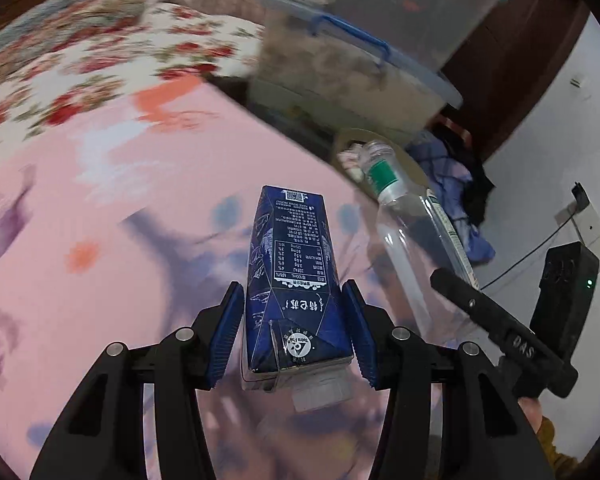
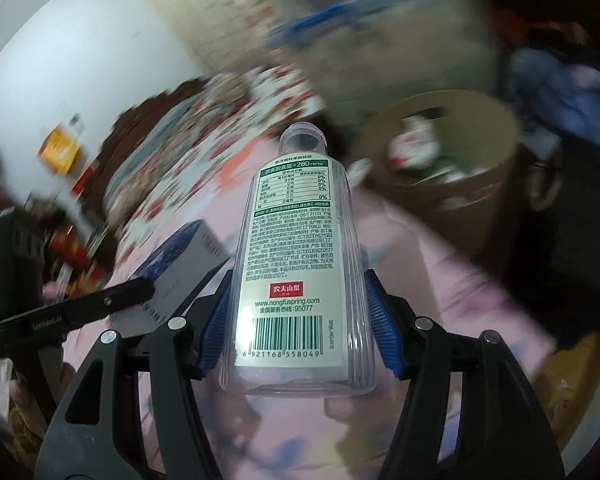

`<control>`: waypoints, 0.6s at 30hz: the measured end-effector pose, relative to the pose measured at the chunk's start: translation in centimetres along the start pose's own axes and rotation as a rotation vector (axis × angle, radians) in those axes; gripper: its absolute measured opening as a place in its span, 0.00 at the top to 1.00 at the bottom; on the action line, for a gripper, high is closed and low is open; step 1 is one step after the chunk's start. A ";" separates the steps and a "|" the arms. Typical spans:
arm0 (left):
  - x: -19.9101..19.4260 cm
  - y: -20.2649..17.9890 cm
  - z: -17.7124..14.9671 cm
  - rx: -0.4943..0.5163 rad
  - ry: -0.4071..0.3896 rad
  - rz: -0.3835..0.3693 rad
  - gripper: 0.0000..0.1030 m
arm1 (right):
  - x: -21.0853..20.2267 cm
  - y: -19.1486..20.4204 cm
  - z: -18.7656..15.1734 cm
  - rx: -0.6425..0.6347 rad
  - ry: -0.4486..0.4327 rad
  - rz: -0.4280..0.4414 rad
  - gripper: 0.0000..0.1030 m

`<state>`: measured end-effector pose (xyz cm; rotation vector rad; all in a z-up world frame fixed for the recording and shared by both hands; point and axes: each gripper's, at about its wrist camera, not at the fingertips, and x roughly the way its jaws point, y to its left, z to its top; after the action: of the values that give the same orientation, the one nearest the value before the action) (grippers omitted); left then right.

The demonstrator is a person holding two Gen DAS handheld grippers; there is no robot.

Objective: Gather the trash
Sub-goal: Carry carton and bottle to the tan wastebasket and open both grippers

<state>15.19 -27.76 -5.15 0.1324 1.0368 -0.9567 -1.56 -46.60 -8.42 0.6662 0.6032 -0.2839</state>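
Left gripper (image 1: 292, 320) angled downward, blue pads clamping carton; right gripper (image 2: 296, 320) likewise, pads clamping bottle.

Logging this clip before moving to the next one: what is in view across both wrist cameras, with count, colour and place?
carton: one, dark blue, between the left gripper's fingers
bottle: one, clear with a green-and-white label, between the right gripper's fingers
round bin: one, tan, beside the bed, trash inside
bedsheet: one, pink, patterned
floral quilt: one, white and red, farther back on the bed
storage boxes: two, translucent with blue lids, stacked
left gripper: black with blue pads
right gripper: black with blue pads
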 end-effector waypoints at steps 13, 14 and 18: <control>16.6 -10.5 14.8 0.074 0.131 -0.078 0.18 | 5.1 -11.1 10.7 0.226 0.010 -0.106 0.21; 16.7 -10.6 15.0 0.072 0.121 -0.063 0.18 | 5.0 -11.2 10.8 0.233 -0.004 -0.105 0.20; 15.7 -10.1 14.6 0.064 0.094 -0.073 0.18 | 4.3 -10.8 10.7 0.199 -0.060 -0.088 0.19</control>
<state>20.15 -50.92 -6.13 0.1953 1.1033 -1.0590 1.85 -61.96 -9.67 0.8208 0.5521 -0.4490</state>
